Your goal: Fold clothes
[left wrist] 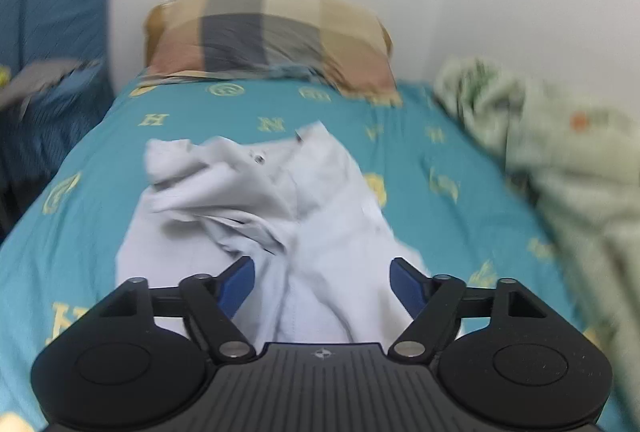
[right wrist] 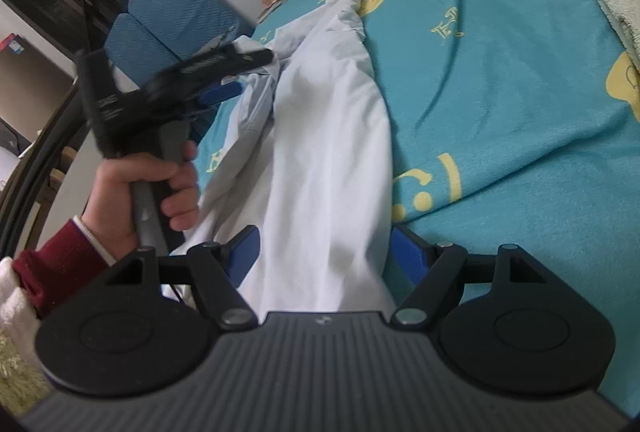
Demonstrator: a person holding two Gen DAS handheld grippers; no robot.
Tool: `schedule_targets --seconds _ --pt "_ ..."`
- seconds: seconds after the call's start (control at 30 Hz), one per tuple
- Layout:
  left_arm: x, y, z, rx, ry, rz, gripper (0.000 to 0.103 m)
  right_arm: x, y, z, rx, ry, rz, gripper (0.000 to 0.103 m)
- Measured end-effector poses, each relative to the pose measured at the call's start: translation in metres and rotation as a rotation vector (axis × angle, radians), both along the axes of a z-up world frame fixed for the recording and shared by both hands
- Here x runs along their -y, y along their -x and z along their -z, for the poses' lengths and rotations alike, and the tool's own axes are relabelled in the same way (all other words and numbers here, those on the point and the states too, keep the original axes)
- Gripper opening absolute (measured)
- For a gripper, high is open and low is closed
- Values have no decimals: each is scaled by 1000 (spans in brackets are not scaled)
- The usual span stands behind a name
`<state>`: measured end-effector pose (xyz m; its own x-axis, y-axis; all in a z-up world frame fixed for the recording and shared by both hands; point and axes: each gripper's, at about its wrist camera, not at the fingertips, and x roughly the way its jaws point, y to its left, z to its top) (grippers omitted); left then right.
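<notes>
- The bed (left wrist: pixel 472 160) fills most of the room, covered by a teal cotton sheet printed with pale yellow letters and round emblems; the cloth is pulled into shallow creases.
- A pale green, fleecy blanket (left wrist: pixel 560 168) is heaped in soft folds along one side of the bed, against the white wall.
- The white garment (left wrist: pixel 320 216), thin and smooth-woven, lies in the middle of the sheet. Its far end is bunched and crumpled, with a small dark button showing at the rumpled part; the nearer part runs in long, flatter folds toward the bed's edge.
- A plump checked pillow (left wrist: pixel 264 32) in tan, grey and cream squares sits at the head of the bed, beyond the garment.
- Blue quilted cushions (right wrist: pixel 176 12) with a stitched diagonal texture stand beside the bed, past the pillow corner.
- The left gripper (left wrist: pixel 322 272), black with blue pads, points downward over the garment's near part. Its jaws stand wide apart with the white cloth lying under the gap, not pinched.
- The left hand (right wrist: pixel 160 188) is wrapped in a fist around the grey handle, a dark red sleeve (right wrist: pixel 60 264) at the wrist, the tool blurred.
- The right gripper (right wrist: pixel 326 248) hovers over the garment's near end, tilted down, jaws spread wide; cloth lies beneath, ungripped.
</notes>
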<state>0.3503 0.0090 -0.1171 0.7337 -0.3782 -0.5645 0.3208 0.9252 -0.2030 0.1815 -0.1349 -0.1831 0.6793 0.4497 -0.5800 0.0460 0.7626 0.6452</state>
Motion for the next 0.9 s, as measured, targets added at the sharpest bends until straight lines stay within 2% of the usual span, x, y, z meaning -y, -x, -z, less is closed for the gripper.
schedule_targets --seconds 0.07,0.17,0.23,0.3,0.33,0.4,0.47,0.63,0.8,0.83,0.9 --pt "-21 -2 -9 20 56 -74 81 -1 0 -1 5 7 -4 76" --pt "-43 -24 -19 32 86 -174 81 0 -2 0 1 5 0 76" --pt "-48 -41 -19 18 90 -184 81 1 -3 2 -9 2 4 76" --pt "-41 -58 -18 8 47 -152 81 2 -4 4 -17 -1 6 76" --pt "-36 -66 -17 -3 23 -134 78 2 -4 5 -21 -3 7 76" --pt "-24 -82 -13 -30 -16 -99 58 3 -4 7 -26 -10 9 76" --pt "-11 -95 -10 -84 -19 -52 0 2 -6 9 -35 -12 5 76" --pt "32 -120 -18 -79 3 91 2 6 -14 11 -26 6 18 76" --pt "66 -126 -2 -123 -35 154 5 13 -21 14 -14 30 40 76" --pt "69 -124 2 -132 -38 158 7 15 -22 16 -22 18 45 75" --pt "66 -116 3 -129 -40 163 17 17 -24 17 -23 13 50 75"
